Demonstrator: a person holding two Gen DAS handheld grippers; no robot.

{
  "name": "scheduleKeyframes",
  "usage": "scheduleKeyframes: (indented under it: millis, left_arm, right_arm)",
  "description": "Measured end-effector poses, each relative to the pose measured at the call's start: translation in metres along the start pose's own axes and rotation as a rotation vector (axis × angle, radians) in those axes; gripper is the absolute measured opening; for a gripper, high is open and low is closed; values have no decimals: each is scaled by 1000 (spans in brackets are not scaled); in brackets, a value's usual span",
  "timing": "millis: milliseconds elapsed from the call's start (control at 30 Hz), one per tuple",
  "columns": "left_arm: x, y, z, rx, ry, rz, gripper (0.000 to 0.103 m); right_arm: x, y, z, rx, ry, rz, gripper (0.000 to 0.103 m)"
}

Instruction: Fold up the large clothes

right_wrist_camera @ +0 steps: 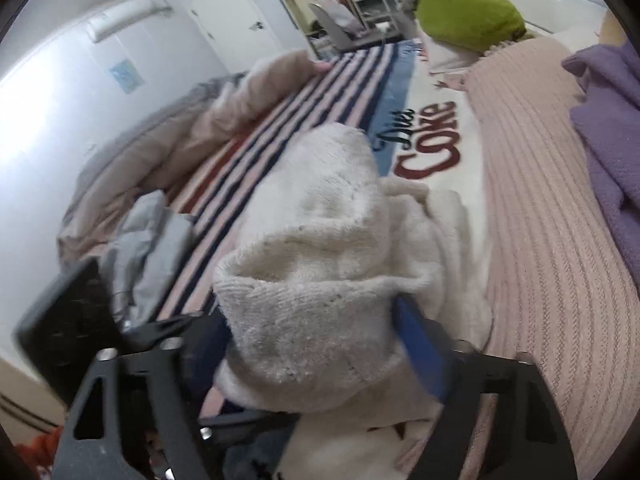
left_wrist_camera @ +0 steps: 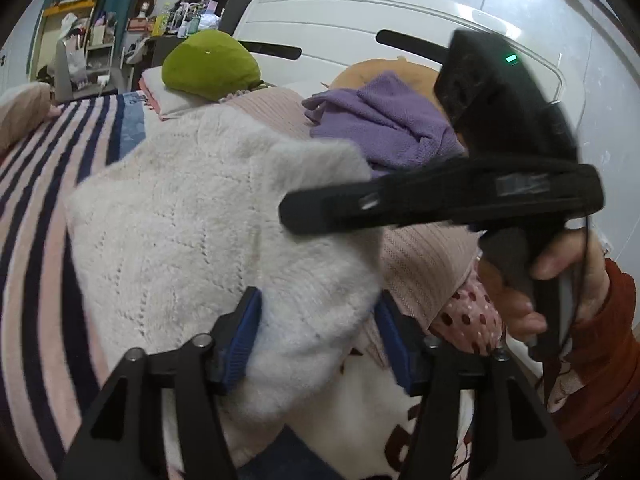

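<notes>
The fluffy white knitted sweater [left_wrist_camera: 208, 216] lies on the striped bed [left_wrist_camera: 36, 184], bunched between both claws. The left claw [left_wrist_camera: 316, 340] and the right claw [right_wrist_camera: 320, 344] stand parted, their blue pads loose around the knit.

the only words that can be read are "diet coke", on a white printed cloth [right_wrist_camera: 432, 136] spread on the bed, seen from the right wrist. "diet" is in dark script, farther off; "coke" is in large dark red letters just nearer. the left wrist view shows dark red shapes on a white cloth [left_wrist_camera: 376, 420] at the near edge, too cut off to read.
</notes>
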State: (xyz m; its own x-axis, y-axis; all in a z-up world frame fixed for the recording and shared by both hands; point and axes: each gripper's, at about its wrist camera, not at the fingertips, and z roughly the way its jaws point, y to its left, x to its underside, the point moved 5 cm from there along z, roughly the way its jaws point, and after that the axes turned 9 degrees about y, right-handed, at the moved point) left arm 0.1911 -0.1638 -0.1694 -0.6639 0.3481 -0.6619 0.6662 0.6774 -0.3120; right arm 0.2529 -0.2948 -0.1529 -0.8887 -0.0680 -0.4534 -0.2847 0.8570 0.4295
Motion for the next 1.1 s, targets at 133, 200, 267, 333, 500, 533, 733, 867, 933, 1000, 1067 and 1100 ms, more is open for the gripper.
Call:
scheduleKeyframes:
  millis: [133,200,267,333,500,533,733,867,933,1000,1067,1100]
  left_arm:
    - [14,2,-30,-41,6,61,79]
    - [21,15,-45,-19,-15,24,82]
    - [27,42,-59,-4,-44,-90,83]
    - [33,79,-63,-56,-45,-225,83]
    - [44,118,-38,-174,38,-365,84]
    - [46,121,-34,-116,19,-401,84]
    - [31,113,-15,89,-13,-467,85]
    - [15,89,5,218,61,-434,99]
    - [12,85,11,198,91,-425,102]
    - [11,83,18,203,136,-426,102]
    - [10,85,25,216,171,-437,102]
    - [9,86,28,217,174,-442,102]
  right_arm:
    - [5,-8,2,-18,0,37,45]
    - [7,-12,3,10,2,35,40]
    - [9,-12,2,2,5,43,40]
    - [8,-13,2,-8,8,50,47]
    - [5,-11,19,-43,62,66,65]
    - [5,-10,19,-32,46,61,50]
    - [8,-21,-31,65,-149,72,20]
    - [36,-50,-51,103,-151,122,19]
    - [48,-63,-47,104,-134,149,18]
    - [58,-71,-38,99,-120,171,18]
    - [63,-74,-30,100,-116,181,19]
    - [63,-73,-28,99,-117,183,19]
